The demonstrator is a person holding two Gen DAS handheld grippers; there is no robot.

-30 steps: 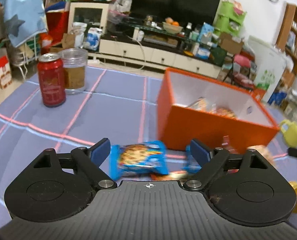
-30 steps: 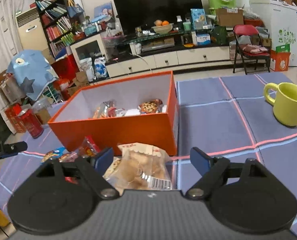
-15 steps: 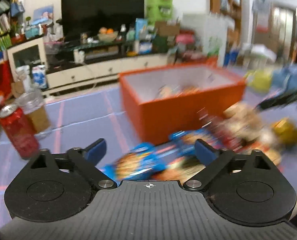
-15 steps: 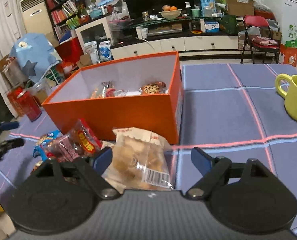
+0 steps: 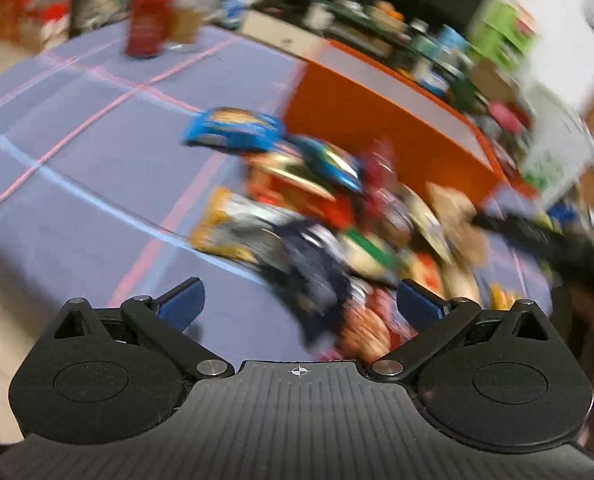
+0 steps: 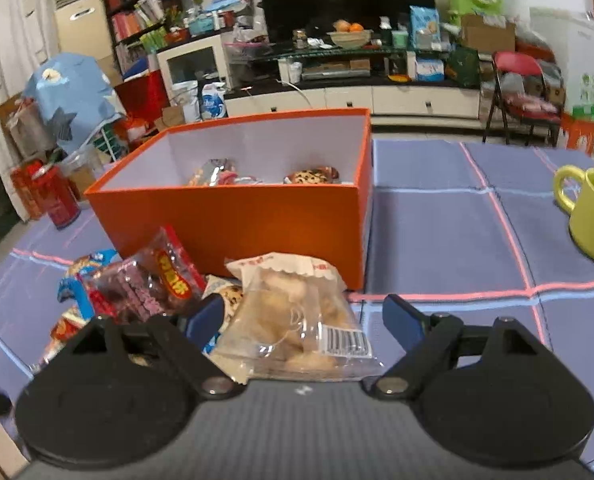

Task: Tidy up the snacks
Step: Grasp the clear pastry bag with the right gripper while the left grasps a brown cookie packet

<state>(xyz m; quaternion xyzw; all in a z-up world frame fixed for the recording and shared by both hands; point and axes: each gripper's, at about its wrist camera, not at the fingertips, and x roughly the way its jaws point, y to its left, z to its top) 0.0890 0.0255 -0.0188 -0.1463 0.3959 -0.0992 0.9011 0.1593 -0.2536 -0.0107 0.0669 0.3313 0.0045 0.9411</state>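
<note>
An orange box (image 6: 237,220) stands on the blue checked cloth with a few snack packs inside. In front of it lies a pile of snacks: a clear bag of pastries (image 6: 293,320), a red packet (image 6: 157,280) and a blue cookie pack (image 5: 237,132). My right gripper (image 6: 303,306) is open, with the pastry bag lying between its fingers; the right finger stands clear of the bag. My left gripper (image 5: 299,292) is open and wide at the near side of the pile. A dark blue packet (image 5: 317,280) lies just ahead of it. The left wrist view is blurred.
A red can (image 5: 149,20) and a glass jar (image 5: 185,16) stand at the far left of the table. A yellow-green mug (image 6: 593,216) sits at the right. The table edge (image 5: 1,248) runs close on my left gripper's left. Room furniture fills the background.
The left gripper has swung away to the near left side of the pile, and its jaws have widened a little. The right gripper has hardly moved, with the pastry bag still between its fingers.
</note>
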